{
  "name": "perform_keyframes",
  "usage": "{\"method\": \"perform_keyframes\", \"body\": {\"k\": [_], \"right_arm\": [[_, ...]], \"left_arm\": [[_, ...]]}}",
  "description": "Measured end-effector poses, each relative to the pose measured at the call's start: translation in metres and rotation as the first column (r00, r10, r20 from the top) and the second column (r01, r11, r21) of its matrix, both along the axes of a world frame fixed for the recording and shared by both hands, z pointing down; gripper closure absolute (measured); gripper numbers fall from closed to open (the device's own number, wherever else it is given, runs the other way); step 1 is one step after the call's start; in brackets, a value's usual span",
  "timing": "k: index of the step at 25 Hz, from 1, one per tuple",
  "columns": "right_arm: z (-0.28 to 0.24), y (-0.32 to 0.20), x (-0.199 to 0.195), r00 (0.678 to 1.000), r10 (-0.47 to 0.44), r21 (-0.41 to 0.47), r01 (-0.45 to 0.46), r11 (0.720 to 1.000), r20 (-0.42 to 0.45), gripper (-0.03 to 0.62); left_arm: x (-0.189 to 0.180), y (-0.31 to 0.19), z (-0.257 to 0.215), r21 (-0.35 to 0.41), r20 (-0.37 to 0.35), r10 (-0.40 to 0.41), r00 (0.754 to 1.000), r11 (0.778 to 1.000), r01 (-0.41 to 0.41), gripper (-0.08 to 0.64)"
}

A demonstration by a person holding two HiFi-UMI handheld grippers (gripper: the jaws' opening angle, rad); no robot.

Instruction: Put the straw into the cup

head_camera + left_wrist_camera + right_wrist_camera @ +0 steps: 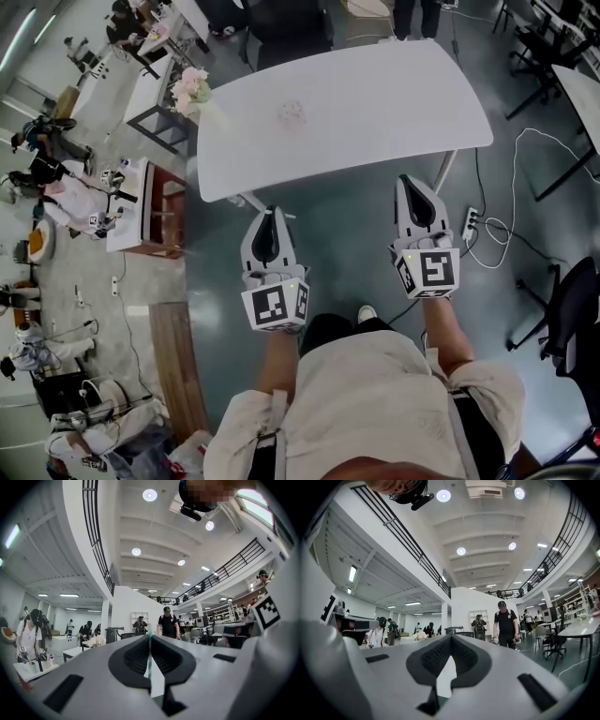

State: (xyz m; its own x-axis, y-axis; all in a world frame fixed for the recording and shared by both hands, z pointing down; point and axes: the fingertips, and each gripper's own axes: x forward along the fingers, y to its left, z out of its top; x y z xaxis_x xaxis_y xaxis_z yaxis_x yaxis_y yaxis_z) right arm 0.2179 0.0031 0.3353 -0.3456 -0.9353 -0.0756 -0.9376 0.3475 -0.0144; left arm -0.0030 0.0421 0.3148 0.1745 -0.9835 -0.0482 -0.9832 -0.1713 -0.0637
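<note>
My left gripper (270, 216) is shut on a thin straw (149, 654) with green and white stripes, which stands upright between the closed jaws in the left gripper view. My right gripper (409, 182) is shut with nothing in it (450, 641). Both are held over the floor, just short of the near edge of the white table (394, 103). A faint, clear, pinkish thing (292, 113) stands on the table's middle; it looks like the cup but is too small to be sure. The straw does not show in the head view.
A bunch of pale flowers (190, 89) stands at the table's left corner. A power strip and cables (472, 225) lie on the floor to the right, and a black chair (572, 314) stands further right. Several people stand ahead in the hall (168, 622).
</note>
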Motion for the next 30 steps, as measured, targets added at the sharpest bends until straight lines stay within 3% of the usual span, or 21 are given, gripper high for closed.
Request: {"method": "perform_keyframes", "body": {"k": [8, 16, 30], "right_arm": [[-0.003, -0.029, -0.017, 0.999, 0.025, 0.025, -0.024, 0.999, -0.038, 0.591], [-0.015, -0.075, -0.064, 0.995, 0.066, 0.046, -0.062, 0.997, -0.070, 0.591], [-0.024, -0.181, -0.190, 0.991, 0.075, 0.044, -0.071, 0.997, -0.115, 0.591]], "left_arm": [[-0.016, -0.035, 0.005, 0.033, -0.040, 0.030, 0.999, 0.999, -0.028, 0.546], [-0.060, -0.094, 0.005, 0.052, -0.099, 0.082, 0.992, 0.996, -0.077, 0.546], [-0.176, -0.202, 0.008, 0.052, -0.153, 0.111, 0.982, 0.993, -0.104, 0.546]]}}
